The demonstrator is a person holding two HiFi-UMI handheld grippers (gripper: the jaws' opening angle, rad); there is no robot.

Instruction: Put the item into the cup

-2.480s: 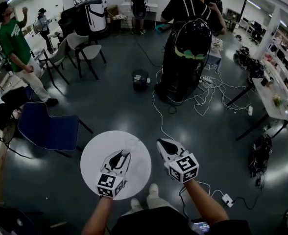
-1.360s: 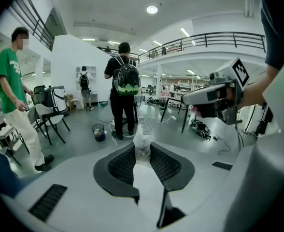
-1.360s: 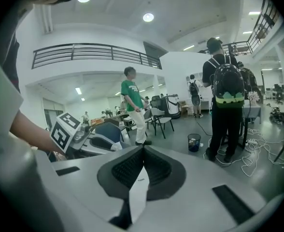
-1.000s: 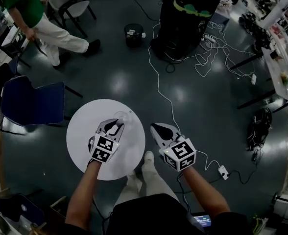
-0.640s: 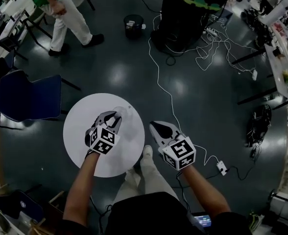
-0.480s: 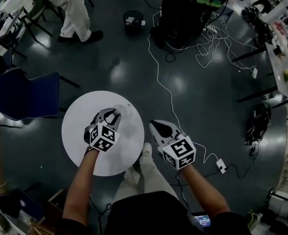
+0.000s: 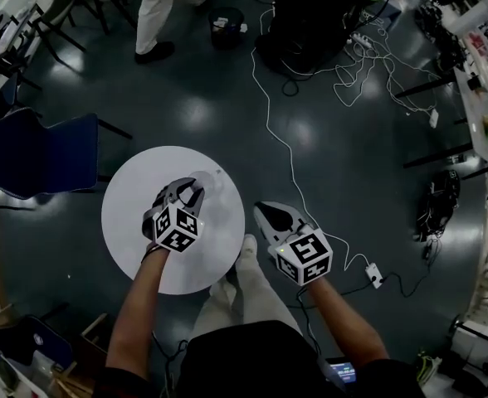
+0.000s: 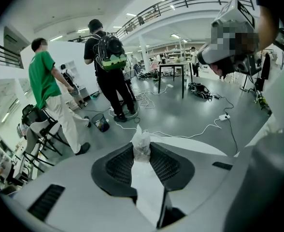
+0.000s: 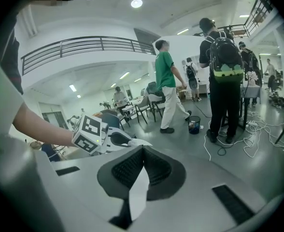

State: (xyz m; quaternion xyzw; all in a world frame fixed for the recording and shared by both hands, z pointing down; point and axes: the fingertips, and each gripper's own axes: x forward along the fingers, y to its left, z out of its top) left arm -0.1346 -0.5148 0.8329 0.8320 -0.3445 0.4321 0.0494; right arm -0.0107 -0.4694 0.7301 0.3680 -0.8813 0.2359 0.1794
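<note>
1. Floor (image 7: 352,164) lies bare and wide beyond the round white table (image 7: 128,222). A blue chair (image 7: 45,156) stands just off the table's left rim, and a white cable (image 7: 290,160) trails past its right side.
2. The person's shoe (image 7: 248,245) sits at the table's near-right rim.
3. The left gripper (image 7: 187,191) hangs over the table's middle. Its fingers (image 8: 120,166) are clamped on the item, a small crumpled clear bag (image 8: 142,146) pinched at the tips.
4. A clear cup (image 7: 209,182), faint from the head view, seems to stand on the table just beyond those tips.
5. The right gripper (image 7: 261,208) hangs off the table's right rim, above the floor. Its fingers (image 9: 159,170) are pressed together with nothing between them.
</note>
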